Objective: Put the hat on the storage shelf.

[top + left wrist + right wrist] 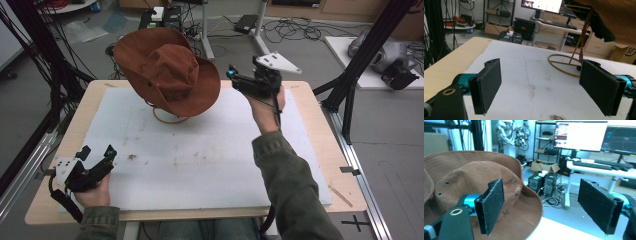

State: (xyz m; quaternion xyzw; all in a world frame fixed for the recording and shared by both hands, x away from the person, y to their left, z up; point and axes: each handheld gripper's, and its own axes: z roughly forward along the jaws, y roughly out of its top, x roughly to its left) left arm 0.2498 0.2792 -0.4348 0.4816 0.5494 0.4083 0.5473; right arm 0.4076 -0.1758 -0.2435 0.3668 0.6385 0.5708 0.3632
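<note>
Now the brown hat [167,72] sits on its wire stand [169,117], and both my tongs are empty.

The hat perches tilted at about eleven o'clock on the white board [200,160], brim drooping toward the right, the stand's yellow ring resting on the board beneath it. My right gripper [239,79] hangs at about one o'clock, just beside the brim without touching; its jaws stand wide apart with nothing between them. My left gripper [97,152] rests at the board's eight o'clock corner, well apart from the hat, jaws likewise spread and empty.
</note>
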